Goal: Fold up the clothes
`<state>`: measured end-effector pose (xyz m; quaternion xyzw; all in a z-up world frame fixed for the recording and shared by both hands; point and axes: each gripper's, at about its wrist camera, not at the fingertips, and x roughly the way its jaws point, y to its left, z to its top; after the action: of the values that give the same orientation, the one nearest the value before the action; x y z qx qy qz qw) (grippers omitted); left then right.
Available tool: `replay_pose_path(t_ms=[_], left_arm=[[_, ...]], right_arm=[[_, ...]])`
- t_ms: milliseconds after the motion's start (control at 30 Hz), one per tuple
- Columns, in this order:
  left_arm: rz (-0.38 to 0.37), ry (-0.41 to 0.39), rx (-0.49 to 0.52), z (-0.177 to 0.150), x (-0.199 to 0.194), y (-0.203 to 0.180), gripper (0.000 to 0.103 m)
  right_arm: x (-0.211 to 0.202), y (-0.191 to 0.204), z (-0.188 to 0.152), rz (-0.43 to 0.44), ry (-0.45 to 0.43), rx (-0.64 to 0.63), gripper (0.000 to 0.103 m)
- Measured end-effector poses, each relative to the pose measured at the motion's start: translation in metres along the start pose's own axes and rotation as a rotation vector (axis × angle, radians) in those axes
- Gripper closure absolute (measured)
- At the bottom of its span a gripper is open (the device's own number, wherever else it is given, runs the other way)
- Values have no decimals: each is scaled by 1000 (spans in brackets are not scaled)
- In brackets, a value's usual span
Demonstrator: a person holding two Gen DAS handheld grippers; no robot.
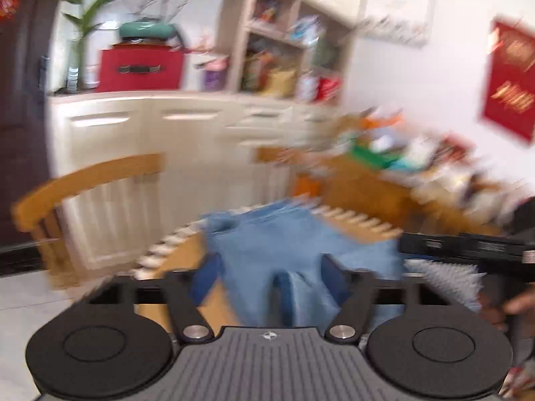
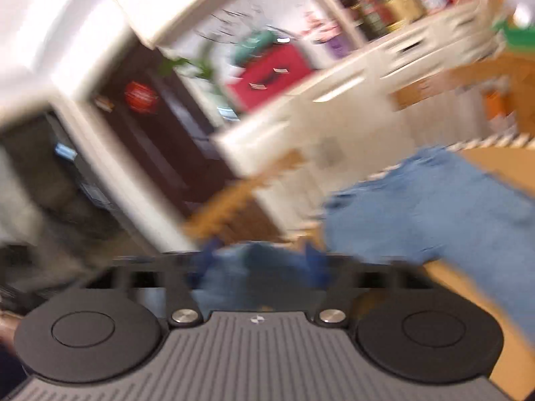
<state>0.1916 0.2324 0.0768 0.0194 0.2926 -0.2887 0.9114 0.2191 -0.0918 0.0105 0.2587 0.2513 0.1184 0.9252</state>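
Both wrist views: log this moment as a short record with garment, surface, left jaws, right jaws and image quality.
garment: blue jeans, spread on the table
surface: wooden table, chair beside it
left gripper: jaws apart, denim between them, grip unclear
right gripper: jaws apart, denim between them, grip unclear
image quality: heavy motion blur in both views

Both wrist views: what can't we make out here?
- Left wrist view: the shelf items are smeared by motion blur; no labels readable.
- Left wrist view: the red wall hanging has blurred lettering and is cut by the right edge.
- Right wrist view: whether the right gripper touches the jeans is lost in blur.
- Both views: the near end of the jeans is hidden behind the gripper bodies.
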Motion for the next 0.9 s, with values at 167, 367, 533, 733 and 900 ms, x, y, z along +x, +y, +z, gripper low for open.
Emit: replay_pose_path(t_ms=[167,367,533,733,900], left_arm=[[-85,207,-219,-106,16,25,42],[-94,323,-196,-197,7,-1,45],[-70,401,-147,-220,4,-25,89],[-43,477,-149,-237,-20,-45,95],[23,503,-140,-256,-53,-58,95]], right_arm=[[23,-40,-80,-23,231,131,43],[27,-44,-160,-37,417,183,49],[28,3,-183,-45,480,40,93],[2,37,-199,-13,596,-75,99],[-36,38,-215,38,652,-95,99]])
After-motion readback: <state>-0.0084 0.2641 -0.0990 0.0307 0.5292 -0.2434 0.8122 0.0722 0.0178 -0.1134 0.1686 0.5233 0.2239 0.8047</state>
